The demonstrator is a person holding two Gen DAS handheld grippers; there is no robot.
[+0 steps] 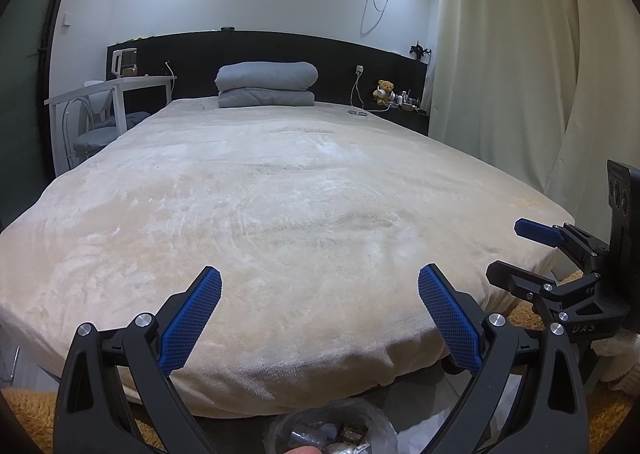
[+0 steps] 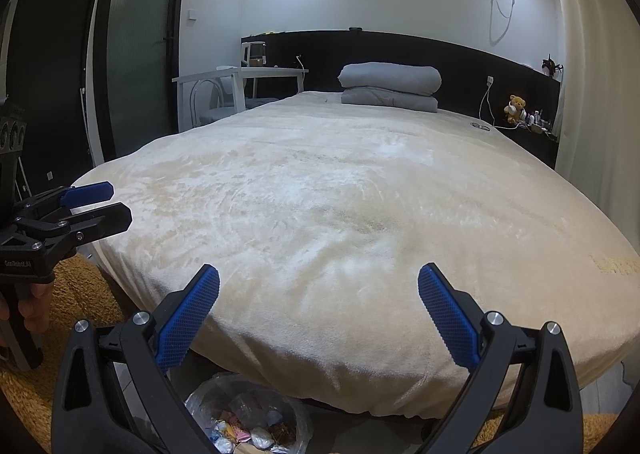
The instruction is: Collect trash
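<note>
Left tongs (image 1: 320, 286) and right tongs (image 2: 319, 284), both spread wide and holding nothing, hang side by side above the foot of a bed (image 1: 280, 190). Each finger is a black plastic linkage faced with a blue, finely gridded pad (image 1: 192, 322). The bed's cover is a cream plush fleece with a brushed, swirled nap; its foot edge (image 2: 360, 386) rounds off and drops toward the floor. A folded grey quilt (image 1: 267, 85) sits at the far end against a flat black headboard (image 1: 360, 54). The trash lies below the foot edge on the floor: a clear, crinkled plastic bag (image 2: 248, 414) lining a round bin and holding wrappers and paper scraps. Shaggy mustard-yellow rug (image 2: 80, 294) borders the bag. Pleated cream curtain (image 1: 520, 74) closes the bed's right side; a white bench (image 2: 240, 76) and chair stand left of the headboard.
</note>
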